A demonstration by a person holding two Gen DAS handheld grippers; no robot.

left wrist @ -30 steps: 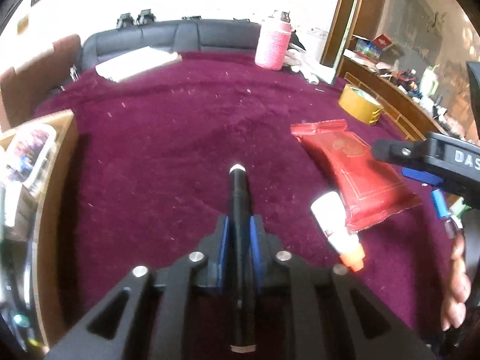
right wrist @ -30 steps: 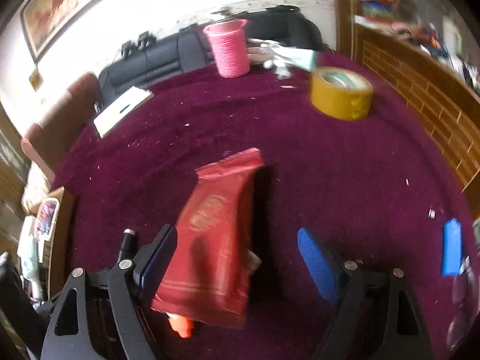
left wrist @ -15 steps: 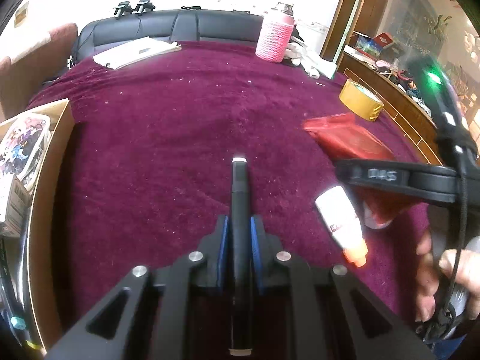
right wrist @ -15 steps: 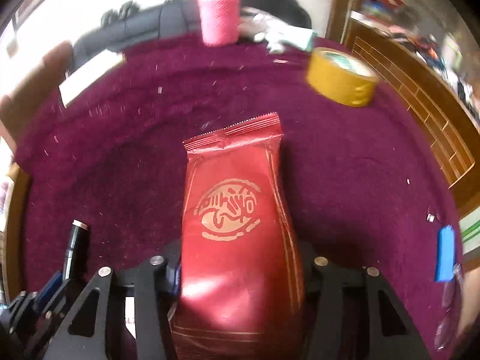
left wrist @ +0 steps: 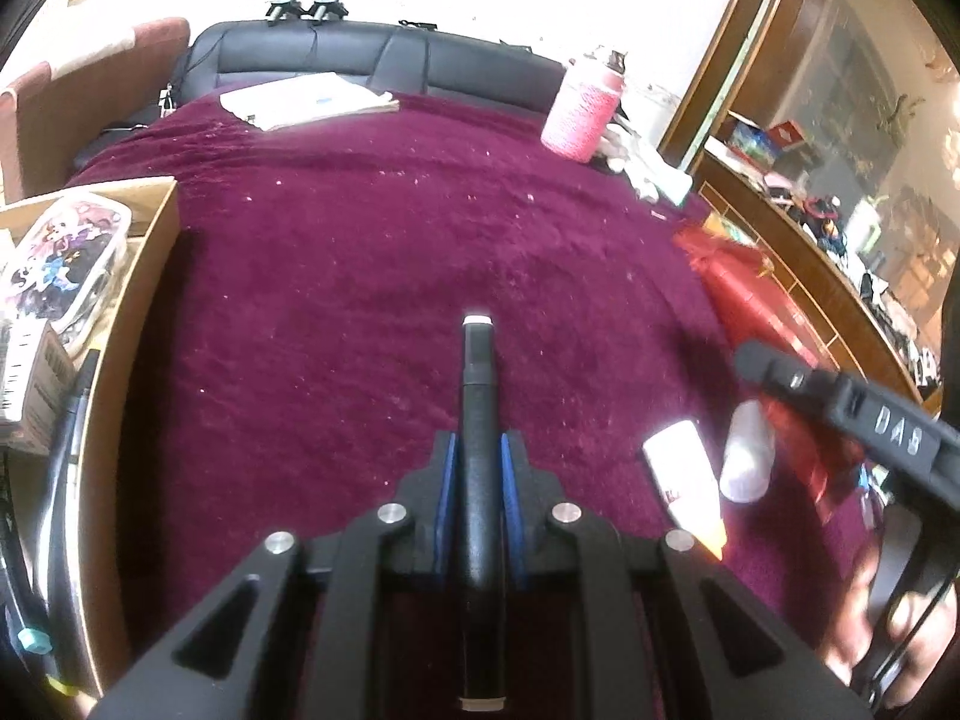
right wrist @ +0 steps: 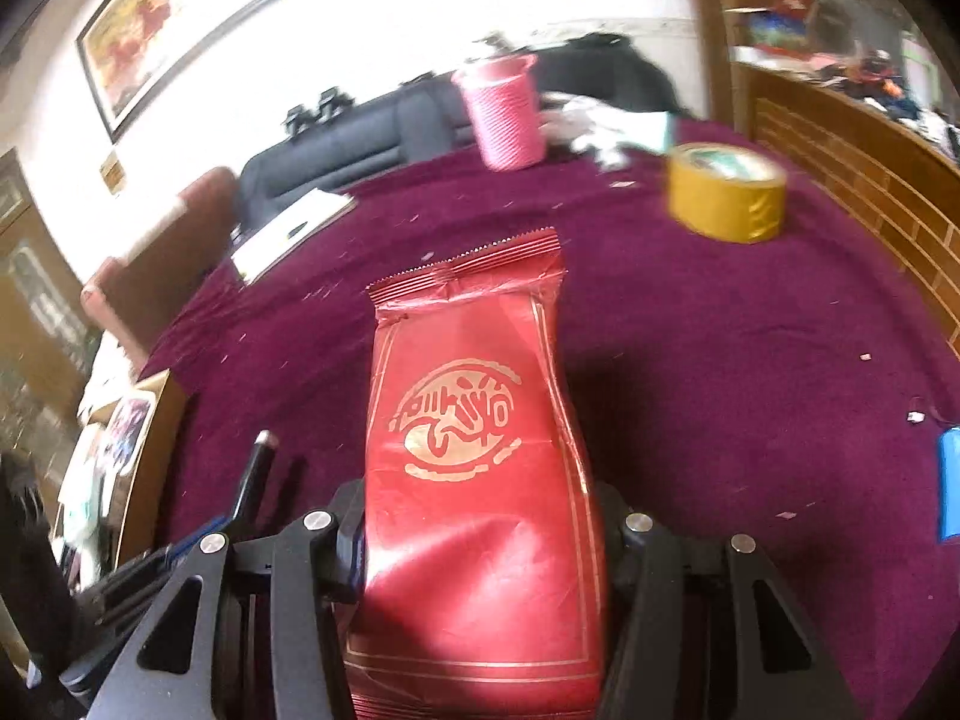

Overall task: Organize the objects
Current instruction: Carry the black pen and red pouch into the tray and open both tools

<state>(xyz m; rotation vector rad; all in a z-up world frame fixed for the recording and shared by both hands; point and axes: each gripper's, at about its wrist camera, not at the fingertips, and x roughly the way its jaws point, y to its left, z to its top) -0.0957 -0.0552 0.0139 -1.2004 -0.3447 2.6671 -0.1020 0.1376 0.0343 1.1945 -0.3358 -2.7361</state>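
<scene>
Left gripper [left wrist: 478, 474] jaws pinch black pen [left wrist: 478, 396]; right gripper [right wrist: 480, 516] jaws squeeze red packet [right wrist: 474, 450] above maroon cloth [left wrist: 360, 300].

Maroon cloth table [left wrist: 372, 228]; black sofa [left wrist: 372, 57] behind; framed picture [right wrist: 180, 24] (blurred, perhaps painting).

A black pen [left wrist: 478, 420] with white ends was clamped lengthwise between blue pads, its tip sticking out forward above the maroon cloth [left wrist: 360, 300]. A red foil pouch [right wrist: 480, 468] with a gold emblem and a serrated top edge was squeezed at its lower half between black fingers, its sealed end pointing away. A white glue bottle [left wrist: 684, 480] with an orange cap lay on the cloth, beside a small white bottle [left wrist: 747, 456]. A yellow tape roll [right wrist: 726, 192] sat flat farther off.
</scene>
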